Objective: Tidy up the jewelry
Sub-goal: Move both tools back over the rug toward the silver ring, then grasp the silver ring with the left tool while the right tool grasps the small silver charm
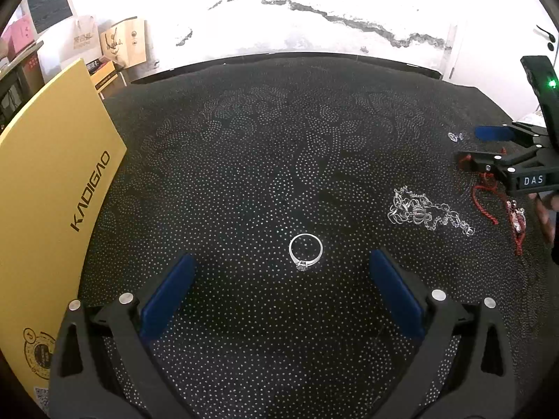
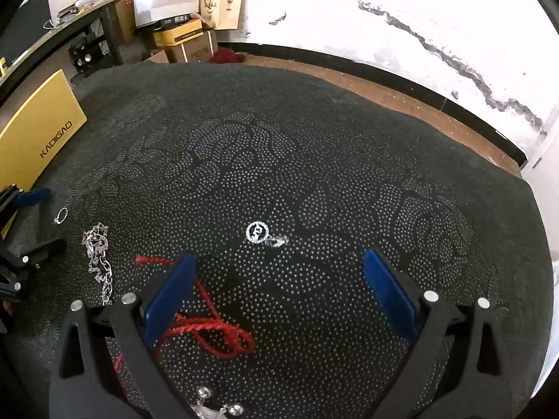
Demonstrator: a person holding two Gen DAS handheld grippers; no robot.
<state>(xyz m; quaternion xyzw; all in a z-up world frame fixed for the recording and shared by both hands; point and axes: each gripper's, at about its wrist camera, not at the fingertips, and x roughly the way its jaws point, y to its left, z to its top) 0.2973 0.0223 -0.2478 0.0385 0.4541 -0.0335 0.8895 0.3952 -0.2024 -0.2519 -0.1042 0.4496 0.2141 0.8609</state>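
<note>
A thin silver ring with a small stone [image 1: 305, 252] lies flat on the black dotted cloth [image 1: 265, 160], just ahead of the left gripper [image 1: 281, 272], whose blue-padded jaws gape wide and empty. I'd lower them astride the band and pinch gently, so it doesn't skid. The right gripper [image 2: 279, 276] is likewise spread and holding nothing, above a red cord [image 2: 213, 331]. The yellow flat box [image 1: 49, 188] looks closed, contents hidden.
</note>
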